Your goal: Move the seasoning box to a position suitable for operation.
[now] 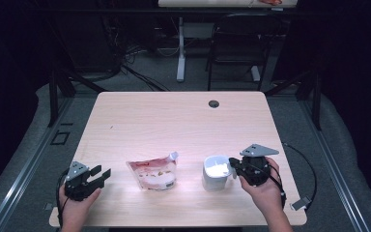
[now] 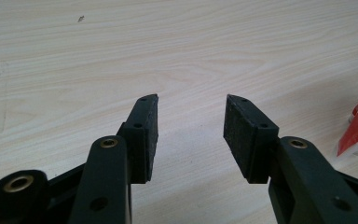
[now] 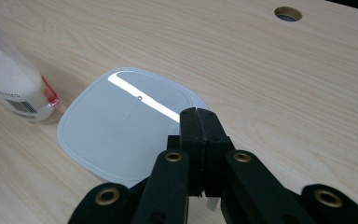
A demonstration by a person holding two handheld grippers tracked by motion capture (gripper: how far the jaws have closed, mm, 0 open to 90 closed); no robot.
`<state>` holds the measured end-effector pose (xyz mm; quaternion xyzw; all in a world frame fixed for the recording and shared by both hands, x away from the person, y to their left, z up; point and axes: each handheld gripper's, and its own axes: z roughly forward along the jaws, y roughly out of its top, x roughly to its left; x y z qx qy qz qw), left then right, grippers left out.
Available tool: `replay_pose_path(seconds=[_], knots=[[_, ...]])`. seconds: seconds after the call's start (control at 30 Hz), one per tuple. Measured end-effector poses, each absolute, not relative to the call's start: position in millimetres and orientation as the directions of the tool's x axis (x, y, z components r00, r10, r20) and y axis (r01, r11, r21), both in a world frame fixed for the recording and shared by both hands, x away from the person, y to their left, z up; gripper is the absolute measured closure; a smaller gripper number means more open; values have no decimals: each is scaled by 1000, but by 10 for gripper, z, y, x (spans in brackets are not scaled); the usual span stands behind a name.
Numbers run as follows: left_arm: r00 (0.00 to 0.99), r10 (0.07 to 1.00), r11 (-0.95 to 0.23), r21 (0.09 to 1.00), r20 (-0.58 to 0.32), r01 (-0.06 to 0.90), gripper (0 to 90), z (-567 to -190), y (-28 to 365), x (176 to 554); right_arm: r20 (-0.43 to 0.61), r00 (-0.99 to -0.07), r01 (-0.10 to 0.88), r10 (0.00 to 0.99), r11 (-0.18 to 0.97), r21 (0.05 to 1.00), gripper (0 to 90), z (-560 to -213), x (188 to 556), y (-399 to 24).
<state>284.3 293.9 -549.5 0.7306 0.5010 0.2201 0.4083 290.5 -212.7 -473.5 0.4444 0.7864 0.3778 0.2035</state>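
Dark floor and cable clutter ringed the pale wooden table, with a chair and a second desk's white leg off at twelve o'clock. On that table, a round cable hole sat toward twelve, a touch to the one o'clock side of centre.

Biggest thing on the wood: the red-and-white spouted pouch, lying flat around six o'clock from the table's middle, its spout aimed toward two. Next, the white lidded container, standing just beside the pouch at its three o'clock, close but apart. In the right gripper view its rounded square lid caught a bright streak of light.

Your right gripper came in from the container's three o'clock, and you had it clenched: its jaws were pressed flat together at the container's near edge. A thin white tab showed at them, though whether you actually pinched it I couldn't tell.

Your left gripper rested down at the pouch's nine o'clock, well apart from it, released, jaws spread with only bare wood between. A red corner of the pouch peeked in at three o'clock of the left gripper view.
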Motion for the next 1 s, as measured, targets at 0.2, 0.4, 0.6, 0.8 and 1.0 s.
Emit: replay_pose_path(seconds=[0.2,0.4,0.6,0.8,1.0], knots=[[401,912,-164,818,-87,552,554,-5495,2942,2842,19,-523,545,852,317,776,899,-4737,2907,-2130],[403,911,-167,816,-87,554,554,-5499,2937,2844,36,-519,551,854,303,777,900,-4744,2913,-2152],[401,912,-164,816,-88,553,554,-5505,2934,2846,48,-516,553,855,290,781,900,-4751,2912,-2160],[402,911,-165,817,-88,553,554,-5505,2935,2846,54,-517,554,854,286,782,900,-4755,2915,-2171],[402,912,-166,817,-87,553,554,-5504,2935,2846,65,-518,555,853,278,784,900,-4760,2918,-2182]])
